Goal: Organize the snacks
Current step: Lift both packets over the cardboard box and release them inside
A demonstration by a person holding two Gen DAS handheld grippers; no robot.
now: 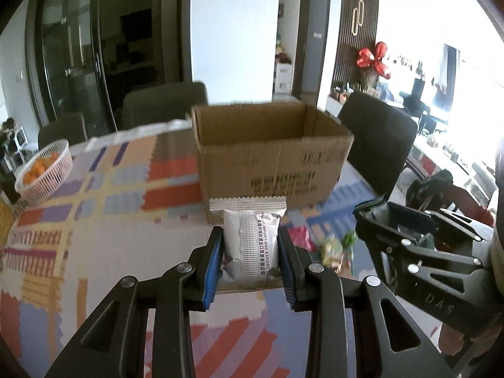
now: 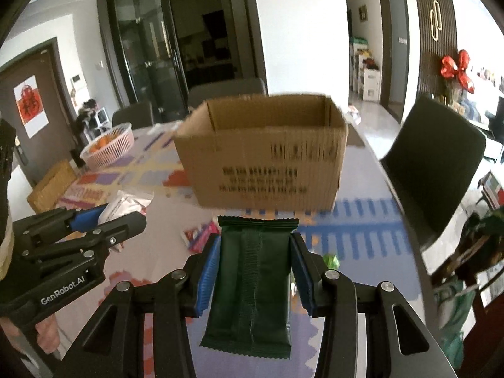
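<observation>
Left gripper [image 1: 249, 249] clamped on silver packet [image 1: 250, 242], right gripper [image 2: 256, 271] on seemingly green packet [image 2: 252, 286].

A pink basket [image 1: 47, 173] of oranges [image 1: 39, 167] (far edge) sits on the patterned tablecloth [image 1: 94, 220]; dark chairs [image 1: 378, 145] behind.

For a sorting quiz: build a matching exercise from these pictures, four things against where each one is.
Things:
1. silver packet
2. green packet
3. oranges
4. box

Places:
A. in the pink basket
B. in the right tongs
C. open on the table, beyond both packets
D. in the left tongs

Pairs: 1-D, 2-B, 3-A, 4-C
</observation>
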